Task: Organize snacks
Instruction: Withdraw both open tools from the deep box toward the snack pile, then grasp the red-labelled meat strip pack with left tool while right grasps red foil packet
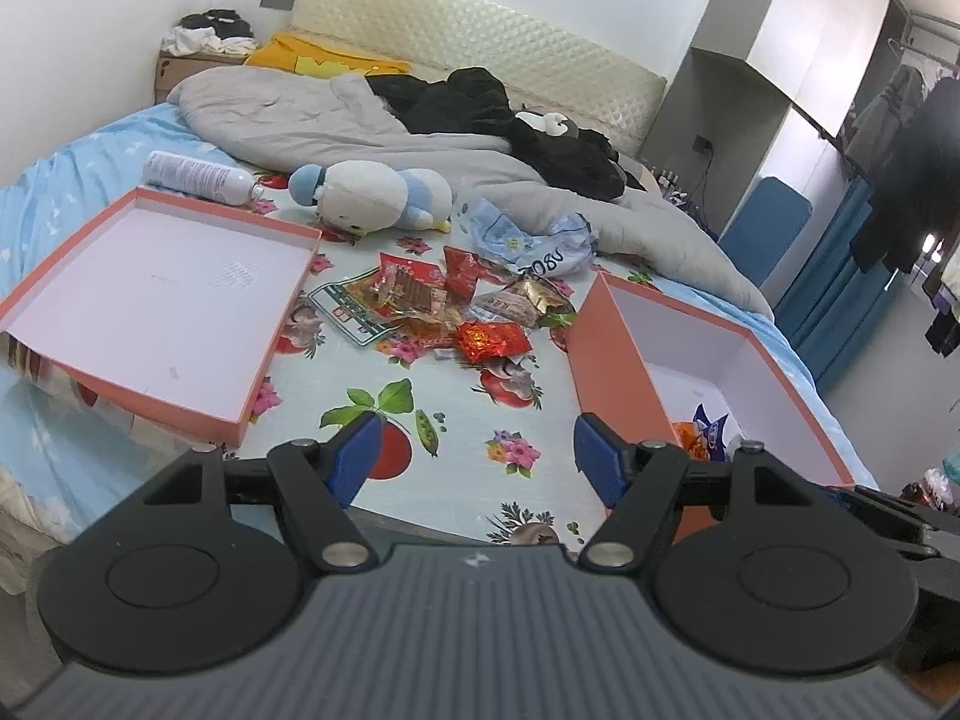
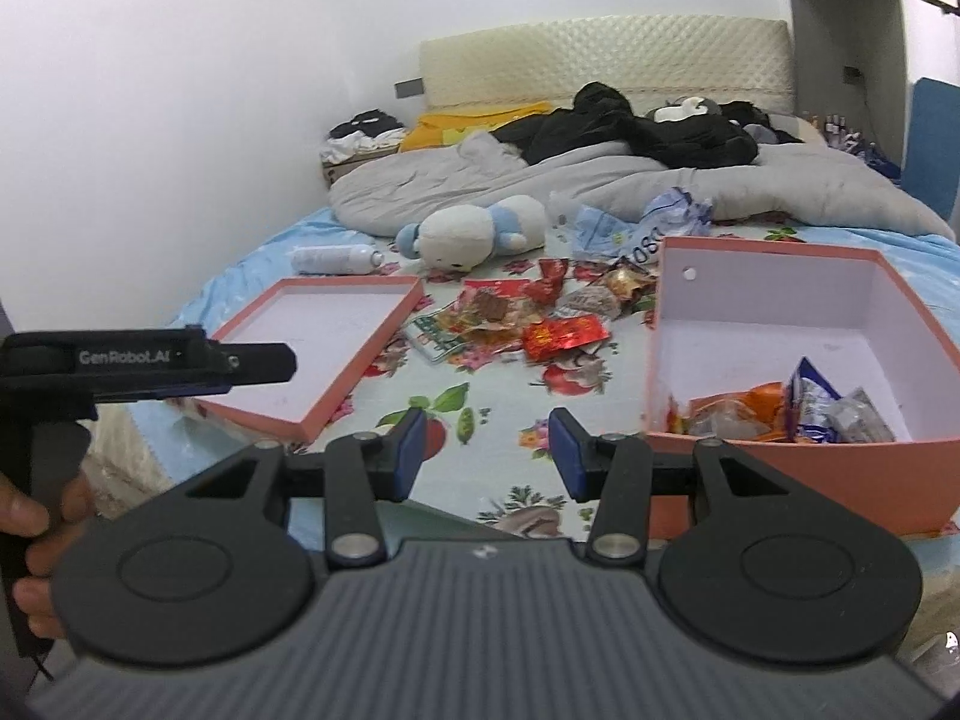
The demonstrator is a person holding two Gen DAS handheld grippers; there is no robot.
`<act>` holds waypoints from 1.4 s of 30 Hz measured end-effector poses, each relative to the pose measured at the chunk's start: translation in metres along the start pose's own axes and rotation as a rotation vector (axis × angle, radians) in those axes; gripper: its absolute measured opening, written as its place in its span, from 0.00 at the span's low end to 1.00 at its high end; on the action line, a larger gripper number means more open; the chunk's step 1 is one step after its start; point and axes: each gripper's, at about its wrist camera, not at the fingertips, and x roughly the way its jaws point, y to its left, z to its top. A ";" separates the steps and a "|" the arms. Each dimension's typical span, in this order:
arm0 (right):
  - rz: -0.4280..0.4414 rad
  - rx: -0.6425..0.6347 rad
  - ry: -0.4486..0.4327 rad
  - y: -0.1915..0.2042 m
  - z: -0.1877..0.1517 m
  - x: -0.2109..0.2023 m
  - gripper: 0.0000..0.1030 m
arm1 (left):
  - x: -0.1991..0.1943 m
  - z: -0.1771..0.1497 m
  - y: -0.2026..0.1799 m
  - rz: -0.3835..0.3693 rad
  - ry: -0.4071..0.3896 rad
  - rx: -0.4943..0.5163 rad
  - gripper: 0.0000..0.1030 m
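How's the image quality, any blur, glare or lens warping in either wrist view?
Left wrist view: sharp, strong fisheye bending of the bed and wardrobe, no glare. Right wrist view: softer, snack pile slightly blurred, dark corners, walls curved.

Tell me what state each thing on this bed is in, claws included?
Left claw: open, empty.
Right claw: open, empty.
Deep orange box: uncovered, a few snack packets inside.
Box lid: upturned, nothing in it.
Loose snack packets: piled between lid and box.
Spray can: lying on its side.
Plush toy: lying down.
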 end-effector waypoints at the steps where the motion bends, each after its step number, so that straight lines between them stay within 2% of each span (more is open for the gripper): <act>1: 0.001 -0.012 0.001 0.002 0.001 0.004 0.46 | 0.003 0.001 0.002 0.006 0.003 -0.002 0.73; 8: 0.016 -0.054 0.016 -0.001 0.012 0.040 0.48 | 0.050 0.021 0.018 0.008 0.026 -0.009 0.73; 9: 0.012 -0.061 0.018 -0.002 0.015 0.048 0.52 | 0.060 0.025 0.021 0.005 0.033 -0.010 0.73; 11: 0.017 -0.069 0.018 -0.005 0.020 0.066 0.73 | 0.085 0.036 0.026 -0.003 0.044 -0.003 0.73; 12: 0.027 -0.075 0.018 -0.006 0.021 0.074 0.75 | 0.101 0.042 0.029 -0.002 0.055 0.003 0.73; 20: 0.041 -0.148 0.091 -0.019 0.052 0.182 0.74 | 0.245 0.098 0.058 0.018 0.132 0.042 0.73; 27: -0.015 -0.157 0.198 -0.028 0.065 0.279 0.67 | 0.356 0.130 0.075 0.026 0.215 0.112 0.73; 30: -0.056 -0.159 0.254 -0.034 0.063 0.313 0.65 | 0.384 0.131 0.078 0.020 0.242 0.128 0.73; 33: -0.082 -0.182 0.307 -0.037 0.060 0.341 0.60 | 0.409 0.128 0.077 0.045 0.272 0.152 0.74; 36: -0.103 -0.236 0.322 -0.035 0.055 0.359 0.60 | 0.427 0.121 0.075 0.080 0.282 0.200 0.75; 38: -0.126 -0.286 0.337 -0.031 0.050 0.369 0.60 | 0.434 0.116 0.075 0.080 0.274 0.220 0.83; 42: -0.146 -0.326 0.342 -0.030 0.046 0.378 0.60 | 0.442 0.111 0.067 0.100 0.255 0.278 0.83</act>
